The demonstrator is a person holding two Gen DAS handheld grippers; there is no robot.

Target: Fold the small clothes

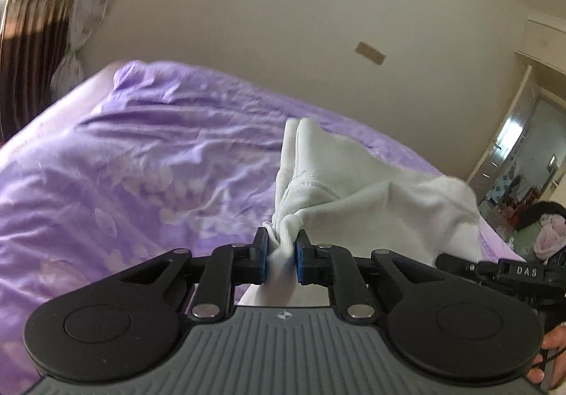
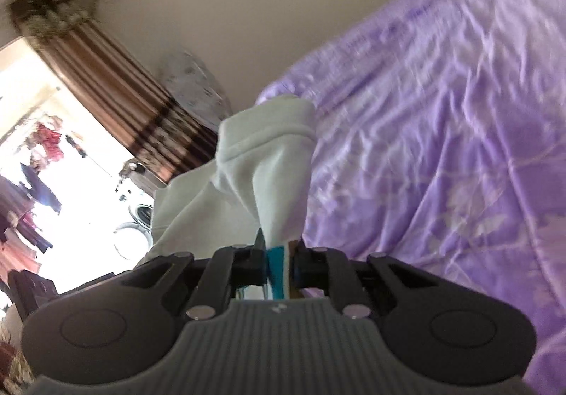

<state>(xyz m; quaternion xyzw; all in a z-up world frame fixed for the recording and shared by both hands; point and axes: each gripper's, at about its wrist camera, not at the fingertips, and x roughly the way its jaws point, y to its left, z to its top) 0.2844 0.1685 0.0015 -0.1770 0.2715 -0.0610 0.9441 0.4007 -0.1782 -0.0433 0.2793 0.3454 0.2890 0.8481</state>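
Above the purple bedspread (image 1: 141, 165), one white garment (image 1: 353, 189) hangs lifted between two grippers.
Left gripper (image 1: 281, 258) pinches a bunched white corner tight; right gripper (image 2: 277, 265) clamps a corner showing a teal stripe, both angled slightly downward, the cloth stretched between them clear of the bed.

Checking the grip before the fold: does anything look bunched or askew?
Yes. The white garment is bunched into a twisted wad in the left gripper, not held by a flat edge. The right gripper pinches it too.
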